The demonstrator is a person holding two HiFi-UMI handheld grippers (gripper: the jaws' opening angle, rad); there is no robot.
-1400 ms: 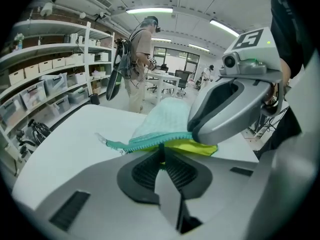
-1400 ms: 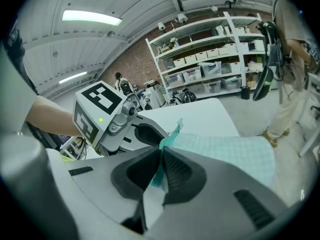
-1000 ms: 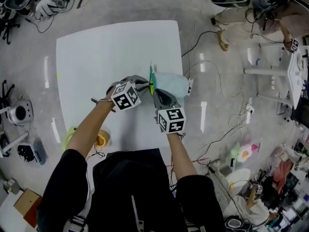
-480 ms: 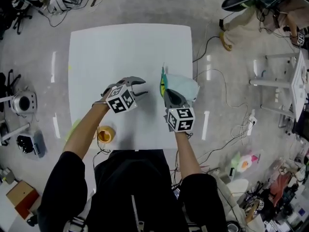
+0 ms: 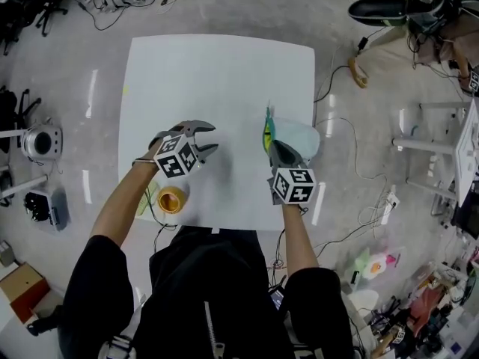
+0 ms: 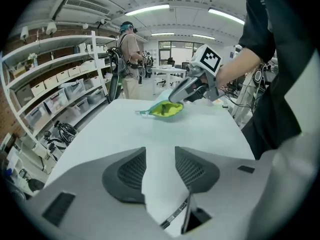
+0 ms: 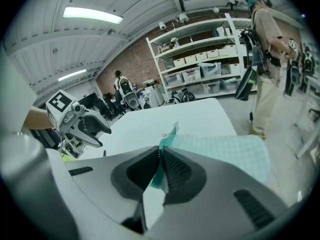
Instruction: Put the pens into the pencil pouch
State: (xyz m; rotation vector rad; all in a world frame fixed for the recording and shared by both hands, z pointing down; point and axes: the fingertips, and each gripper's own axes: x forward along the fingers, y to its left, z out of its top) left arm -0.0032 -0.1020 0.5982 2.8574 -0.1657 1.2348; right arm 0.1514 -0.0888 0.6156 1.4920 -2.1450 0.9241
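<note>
A pale teal pencil pouch (image 5: 298,134) with a yellow-green lining lies at the table's right edge, its mouth facing left. My right gripper (image 5: 274,146) is shut on the near rim of that mouth; the right gripper view shows the teal zipper edge (image 7: 161,160) pinched between the pads. My left gripper (image 5: 208,137) hovers over the bare middle of the white table (image 5: 217,73), well left of the pouch. Its jaws have just been opening and stand open with nothing between them (image 6: 160,153). In the left gripper view the pouch (image 6: 166,109) gapes open. No loose pen shows.
A yellow tape roll (image 5: 171,199) sits by the table's front left edge under my left forearm. Cables and gear litter the floor around the table. Shelves (image 6: 55,89) and a standing person (image 7: 267,59) are beyond the far side.
My left gripper has drawn away leftward from the pouch mouth and opened its jaws. My right gripper has kept its grip on the pouch rim.
</note>
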